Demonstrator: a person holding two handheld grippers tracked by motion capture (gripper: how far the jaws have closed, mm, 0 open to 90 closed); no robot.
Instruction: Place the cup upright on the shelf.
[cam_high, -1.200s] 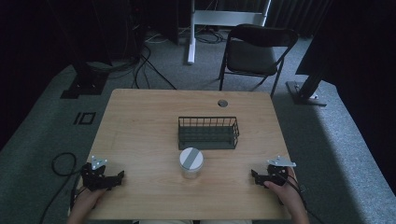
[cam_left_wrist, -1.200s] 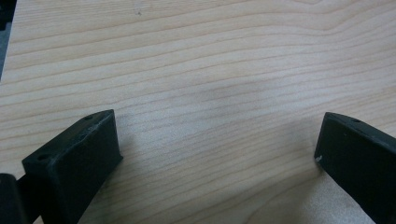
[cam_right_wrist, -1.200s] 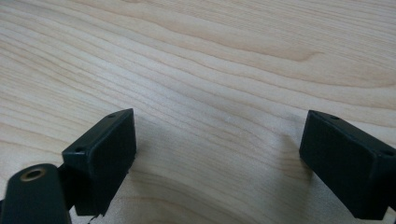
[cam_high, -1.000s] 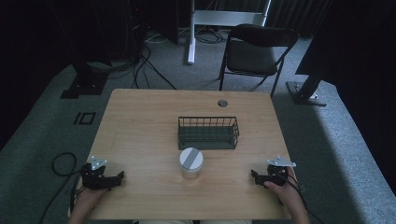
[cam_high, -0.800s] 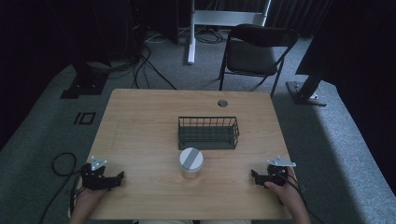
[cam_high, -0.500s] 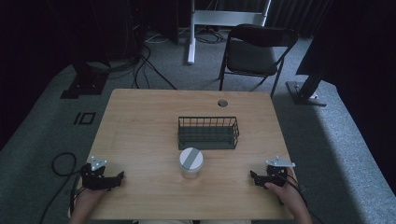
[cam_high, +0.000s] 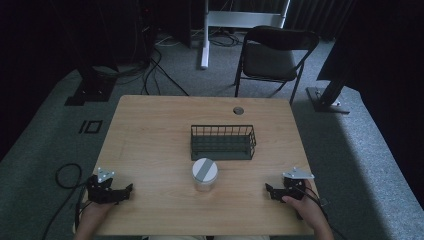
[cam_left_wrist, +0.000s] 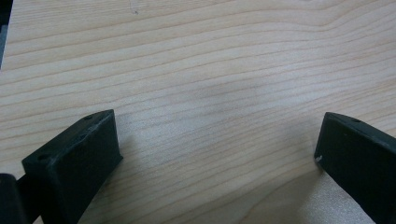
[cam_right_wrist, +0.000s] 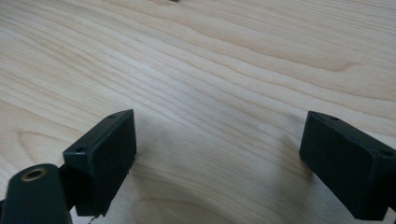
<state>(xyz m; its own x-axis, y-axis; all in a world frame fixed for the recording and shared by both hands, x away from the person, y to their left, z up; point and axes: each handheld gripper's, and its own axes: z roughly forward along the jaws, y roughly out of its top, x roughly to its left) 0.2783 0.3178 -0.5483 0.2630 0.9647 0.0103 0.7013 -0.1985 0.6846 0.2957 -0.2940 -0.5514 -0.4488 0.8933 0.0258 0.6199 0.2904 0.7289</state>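
Resting at the near left corner of the wooden table (cam_high: 150, 130), the left gripper (cam_high: 126, 189) lies low on the wood with its jaws spread wide and nothing between them; the left gripper view confirms bare grain between its 2 black fingers (cam_left_wrist: 74, 158). To its right, near the table's middle, stands the clear jar (cam_high: 204, 174) with a round white lid crossed by a grey stripe, upright and untouched. Just beyond the jar, on its far side and close but apart from it, sits the dark wire basket (cam_high: 223, 142), its long axis running left to right. At the near right corner the right gripper (cam_high: 269, 190) also rests on the table, jaws released and empty, as the right gripper view shows wood alone between them.

The jar lies inward and slightly farther than both grippers, roughly midway between them; the right gripper looks marginally nearer, though the difference is slight. Either hand would have to travel toward the centre to reach it.
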